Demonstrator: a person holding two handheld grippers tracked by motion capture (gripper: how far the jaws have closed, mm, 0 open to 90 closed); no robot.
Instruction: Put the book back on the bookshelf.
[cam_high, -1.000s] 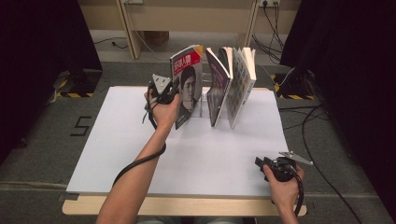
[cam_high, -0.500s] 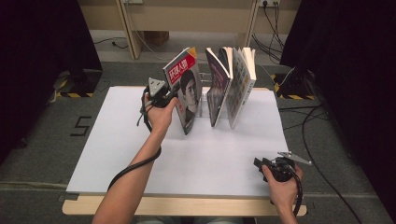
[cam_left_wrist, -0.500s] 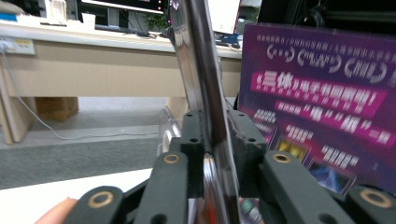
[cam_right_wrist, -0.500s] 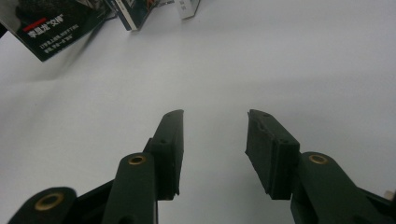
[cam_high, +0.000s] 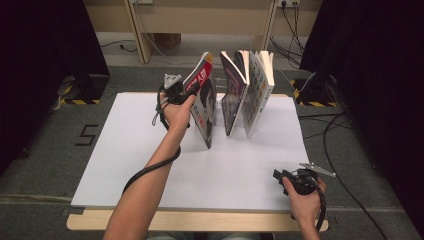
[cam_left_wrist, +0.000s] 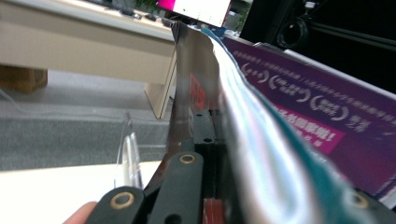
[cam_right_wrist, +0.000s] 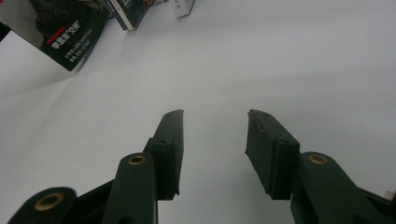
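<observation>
Magazine (cam_high: 204, 107) with a red-topped cover is one of three publications at the far side of the white table (cam_high: 150, 165), tilted and clear of the surface, clamped in the left gripper (cam_high: 186, 92), whose jaws have just been closing on its thin cover sheet; the other two books (cam_high: 247, 92) stand just to that gripper's right. Two grippers are in use. The right gripper (cam_high: 280, 176) rests well apart at the near edge, jaws spread and holding nothing.

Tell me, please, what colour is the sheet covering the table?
White sheet, clearest in the high view.
</observation>
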